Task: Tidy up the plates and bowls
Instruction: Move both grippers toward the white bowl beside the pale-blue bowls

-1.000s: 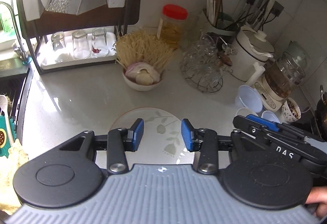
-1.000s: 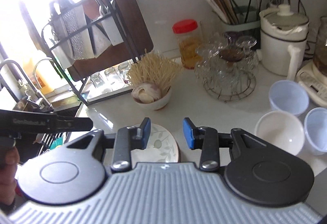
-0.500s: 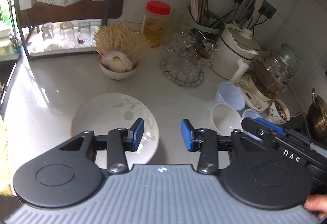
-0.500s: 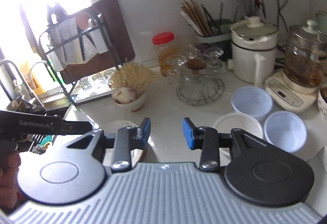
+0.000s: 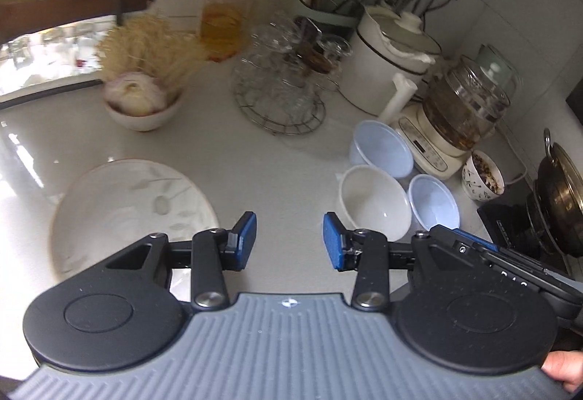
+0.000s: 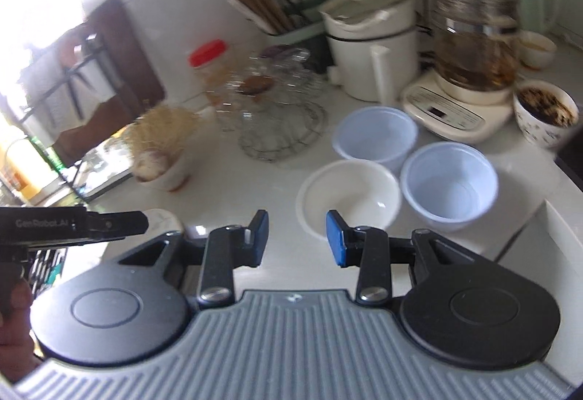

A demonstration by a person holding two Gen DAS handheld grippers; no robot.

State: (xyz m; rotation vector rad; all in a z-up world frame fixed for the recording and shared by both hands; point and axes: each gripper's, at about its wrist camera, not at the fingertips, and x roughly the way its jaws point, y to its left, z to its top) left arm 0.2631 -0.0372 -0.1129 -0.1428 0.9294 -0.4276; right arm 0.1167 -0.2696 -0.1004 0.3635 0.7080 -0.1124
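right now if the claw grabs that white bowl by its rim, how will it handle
The white bowl looks glazed and glossy, so the rim may be slippery between flat pads. It appears ceramic, likely heavy for its size and chippable. It sits close to two pale blue bowls, so a nudge could knock it into them.

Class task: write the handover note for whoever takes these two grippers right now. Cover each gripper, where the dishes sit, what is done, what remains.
Left gripper: open, empty, above bare counter beside the leaf-pattern plate.
Right gripper: open, empty, just short of the white bowl.
Two pale blue bowls stand beside the white one, none stacked.
Done: nothing gathered.
Left: collect the three bowls and the plate.
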